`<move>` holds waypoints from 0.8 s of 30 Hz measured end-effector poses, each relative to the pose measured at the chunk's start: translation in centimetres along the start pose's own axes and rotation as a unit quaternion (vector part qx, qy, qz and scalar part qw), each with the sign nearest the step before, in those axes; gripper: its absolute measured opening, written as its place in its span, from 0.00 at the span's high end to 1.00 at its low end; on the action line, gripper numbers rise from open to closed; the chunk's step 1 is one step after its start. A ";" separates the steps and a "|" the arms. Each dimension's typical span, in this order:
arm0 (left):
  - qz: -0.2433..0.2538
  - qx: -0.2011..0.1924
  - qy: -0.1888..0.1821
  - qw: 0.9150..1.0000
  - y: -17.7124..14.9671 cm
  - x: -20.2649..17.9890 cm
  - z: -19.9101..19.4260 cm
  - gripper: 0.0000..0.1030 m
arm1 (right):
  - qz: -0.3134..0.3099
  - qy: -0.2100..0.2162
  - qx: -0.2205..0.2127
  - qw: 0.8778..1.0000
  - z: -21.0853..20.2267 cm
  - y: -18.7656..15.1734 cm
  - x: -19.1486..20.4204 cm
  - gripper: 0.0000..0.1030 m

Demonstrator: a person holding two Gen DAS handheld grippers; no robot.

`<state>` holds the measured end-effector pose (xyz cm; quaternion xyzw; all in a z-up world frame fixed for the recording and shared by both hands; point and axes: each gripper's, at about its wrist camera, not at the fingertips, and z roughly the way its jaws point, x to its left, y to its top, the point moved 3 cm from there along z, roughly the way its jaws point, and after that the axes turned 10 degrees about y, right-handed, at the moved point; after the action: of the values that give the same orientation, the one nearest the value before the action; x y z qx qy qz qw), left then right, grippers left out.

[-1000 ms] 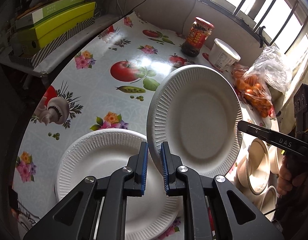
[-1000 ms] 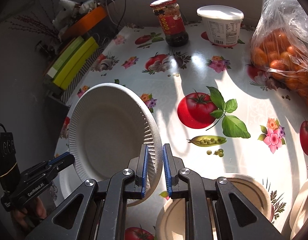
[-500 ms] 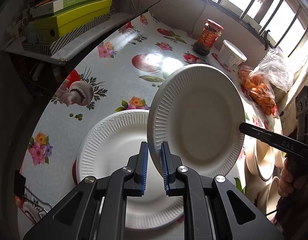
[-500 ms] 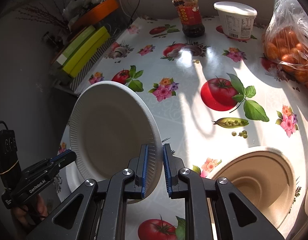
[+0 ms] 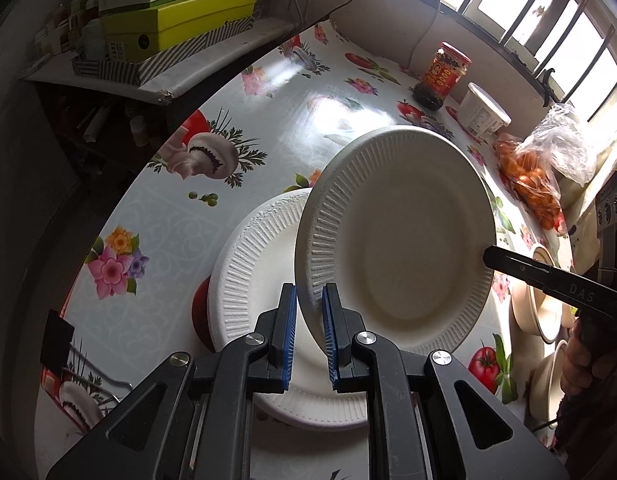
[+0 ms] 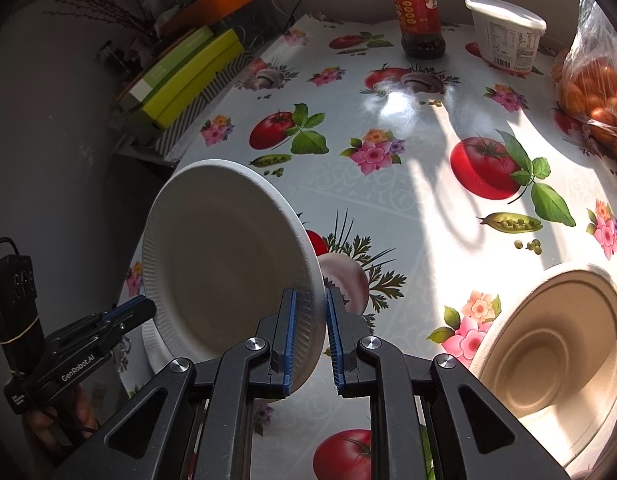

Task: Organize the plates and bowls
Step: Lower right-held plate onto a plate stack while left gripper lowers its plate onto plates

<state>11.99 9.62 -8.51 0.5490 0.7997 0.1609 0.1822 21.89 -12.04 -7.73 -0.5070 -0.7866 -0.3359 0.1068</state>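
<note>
Both grippers hold one white ribbed paper plate [image 5: 400, 232] by opposite rims, tilted above the table. My left gripper [image 5: 309, 316] is shut on its near rim. My right gripper [image 6: 311, 316] is shut on the other rim of the same plate [image 6: 224, 256]; its fingers also show at the plate's right edge in the left wrist view [image 5: 504, 260]. A second white paper plate [image 5: 252, 280] lies flat on the table under the held one. Beige paper bowls [image 5: 542, 308] stand at the right; one large bowl [image 6: 556, 344] shows in the right wrist view.
The table has a fruit-and-flower print oilcloth [image 6: 408, 184]. At the back stand a red-label sauce jar [image 6: 418, 20], a white lidded tub [image 6: 506, 34] and a bag of oranges [image 6: 592, 96]. Green boxes [image 5: 176, 20] lie on a shelf beyond the left edge.
Both grippers have carried the held plate to the left across the table; it now hangs over the flat plate near the table's left edge. Both grips are unchanged.
</note>
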 end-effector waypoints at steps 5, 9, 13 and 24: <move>-0.005 -0.001 0.004 1.000 -0.4 1.1 -0.4 0.87 | -0.006 0.002 0.007 1.000 0.5 -0.2 1.1 0.85; -0.011 0.001 0.003 1.000 -0.6 2.1 -0.4 0.87 | -0.012 0.002 0.014 1.000 1.0 -0.4 2.0 0.85; -0.017 0.002 0.006 1.000 -1.0 2.9 -0.6 0.87 | -0.017 0.005 0.020 1.000 1.5 -0.5 2.7 0.85; -0.027 0.010 0.013 1.000 -1.5 4.5 -0.5 0.87 | -0.021 0.003 0.037 0.999 3.3 -0.9 3.9 0.85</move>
<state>9.02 13.26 -9.25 0.5272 0.8179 0.1552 0.1704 19.93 -7.36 -8.62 -0.4854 -0.8084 -0.3104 0.1206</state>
